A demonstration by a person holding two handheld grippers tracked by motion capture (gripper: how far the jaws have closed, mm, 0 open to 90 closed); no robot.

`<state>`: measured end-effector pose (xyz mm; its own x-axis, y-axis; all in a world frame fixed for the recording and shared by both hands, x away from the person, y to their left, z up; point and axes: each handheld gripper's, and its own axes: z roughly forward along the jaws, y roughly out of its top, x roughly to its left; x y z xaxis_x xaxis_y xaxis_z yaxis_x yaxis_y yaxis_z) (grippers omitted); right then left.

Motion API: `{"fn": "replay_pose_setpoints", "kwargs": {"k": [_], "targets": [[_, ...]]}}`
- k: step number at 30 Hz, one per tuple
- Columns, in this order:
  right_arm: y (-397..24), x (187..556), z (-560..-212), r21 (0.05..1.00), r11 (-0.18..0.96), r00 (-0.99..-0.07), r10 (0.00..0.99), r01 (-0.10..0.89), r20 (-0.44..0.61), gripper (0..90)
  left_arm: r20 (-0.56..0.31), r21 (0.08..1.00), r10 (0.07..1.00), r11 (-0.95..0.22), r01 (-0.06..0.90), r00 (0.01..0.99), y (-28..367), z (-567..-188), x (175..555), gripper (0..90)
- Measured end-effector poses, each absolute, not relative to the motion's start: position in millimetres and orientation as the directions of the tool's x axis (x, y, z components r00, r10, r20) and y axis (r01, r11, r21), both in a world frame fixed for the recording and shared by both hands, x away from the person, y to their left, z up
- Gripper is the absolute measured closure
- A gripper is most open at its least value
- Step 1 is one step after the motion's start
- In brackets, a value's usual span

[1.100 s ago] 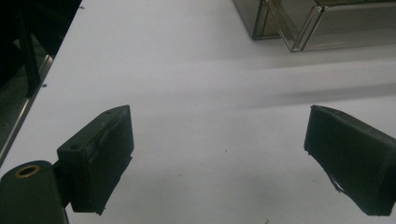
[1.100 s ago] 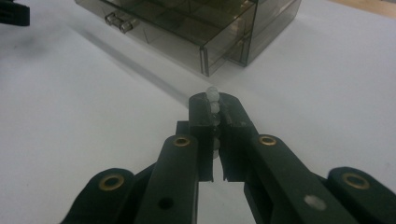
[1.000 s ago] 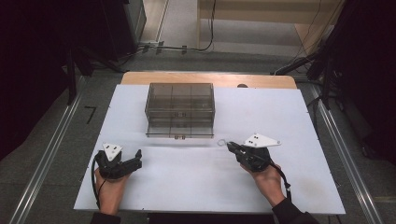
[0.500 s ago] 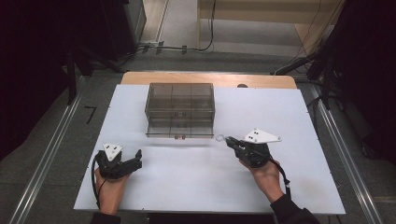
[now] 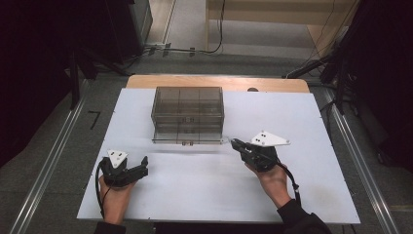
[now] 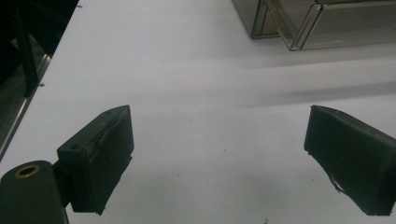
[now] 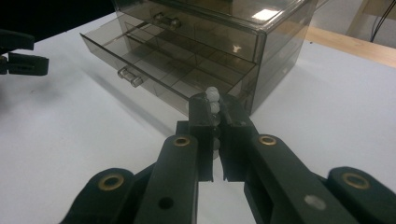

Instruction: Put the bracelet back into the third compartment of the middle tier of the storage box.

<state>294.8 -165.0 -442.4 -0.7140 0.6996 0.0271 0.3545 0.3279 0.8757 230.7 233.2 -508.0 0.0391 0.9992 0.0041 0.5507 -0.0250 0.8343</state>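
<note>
Here the left gripper [image 5: 141, 164] rests on the white table [image 5: 195, 195] at the near left, its jaws spread wide with nothing between them. Farther in, at the middle, stands a smoky clear drawer box [image 5: 188, 108], its bottom drawer [image 7: 159, 70] pulled out toward the near side. Just right of that drawer's corner, the right gripper [image 7: 213, 109] has its jaws pinched on a small whitish beaded piece [image 7: 213, 97], whose end pokes out past the tips.
</note>
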Motion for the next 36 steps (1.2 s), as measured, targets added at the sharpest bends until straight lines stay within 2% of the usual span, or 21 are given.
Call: {"fn": "replay_pose_setpoints", "kwargs": {"k": [36], "targets": [[-122.5, 327.2, -451.6, 0.865, 0.333, -0.725, 0.687, 0.376, 0.051, 82.3, -0.002, 0.833, 0.999, -0.025, 0.553, 0.047, 233.7, -508.5, 231.6, 8.4]]}}
